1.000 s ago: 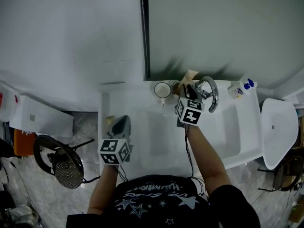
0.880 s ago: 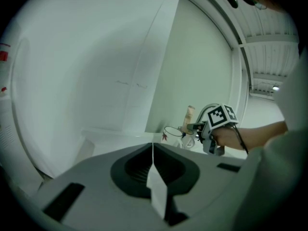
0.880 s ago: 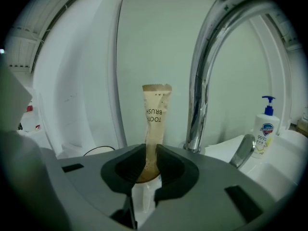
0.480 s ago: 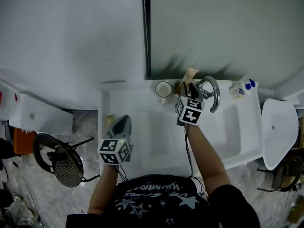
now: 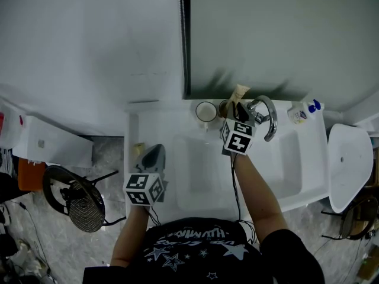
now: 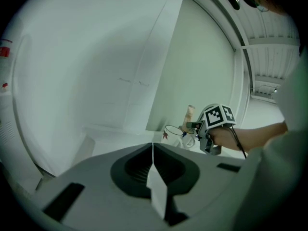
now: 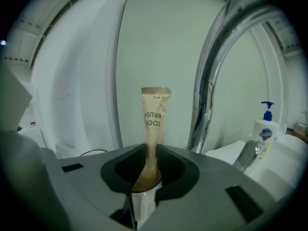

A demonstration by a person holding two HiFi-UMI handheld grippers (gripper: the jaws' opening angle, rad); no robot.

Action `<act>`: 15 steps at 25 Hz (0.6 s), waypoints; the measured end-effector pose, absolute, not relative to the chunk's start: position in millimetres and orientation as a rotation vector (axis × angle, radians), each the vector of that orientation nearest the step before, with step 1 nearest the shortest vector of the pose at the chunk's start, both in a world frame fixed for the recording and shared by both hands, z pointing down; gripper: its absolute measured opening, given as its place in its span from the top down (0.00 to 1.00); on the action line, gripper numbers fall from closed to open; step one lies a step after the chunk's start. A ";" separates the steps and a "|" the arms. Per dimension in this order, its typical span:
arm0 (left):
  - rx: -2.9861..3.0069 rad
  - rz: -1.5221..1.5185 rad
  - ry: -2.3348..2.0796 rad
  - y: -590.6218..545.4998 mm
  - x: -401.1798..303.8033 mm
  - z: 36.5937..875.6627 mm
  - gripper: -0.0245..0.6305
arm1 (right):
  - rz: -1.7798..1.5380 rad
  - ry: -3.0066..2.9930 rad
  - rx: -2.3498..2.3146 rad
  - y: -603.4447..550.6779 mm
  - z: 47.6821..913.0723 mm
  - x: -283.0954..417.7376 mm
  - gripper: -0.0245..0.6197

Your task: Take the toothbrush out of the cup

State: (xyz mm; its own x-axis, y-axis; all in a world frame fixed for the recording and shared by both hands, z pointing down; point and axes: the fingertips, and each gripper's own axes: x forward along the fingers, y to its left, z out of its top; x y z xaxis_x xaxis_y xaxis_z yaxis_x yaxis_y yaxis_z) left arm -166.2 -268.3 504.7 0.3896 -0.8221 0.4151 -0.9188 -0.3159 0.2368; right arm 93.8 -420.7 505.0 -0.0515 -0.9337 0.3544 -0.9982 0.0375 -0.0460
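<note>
Finding: the right gripper [image 7: 147,150] has just been closing its jaws, and they now pinch the paper-sleeved toothbrush [image 7: 155,114] low down. The toothbrush stands upright in the cup [image 5: 224,107] at the back edge of the sink counter [image 5: 148,123], beside the tap [image 5: 271,116], not yet lifted. Judgement: grip made, so a straight upward pull can follow. The left gripper [image 6: 153,148] has its jaws together, empty, near the counter's left edge
</note>
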 end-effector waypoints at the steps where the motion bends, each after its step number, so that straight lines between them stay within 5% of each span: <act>1: 2.221 0.302 -1.496 -268.5 -166.1 505.2 0.93 | 0.415 -2.086 1.991 -420.8 505.1 93.3 0.84; 15: 2.235 0.288 -1.504 -264.6 -166.3 499.4 0.93 | 0.436 -2.128 1.985 -415.7 497.5 91.8 0.90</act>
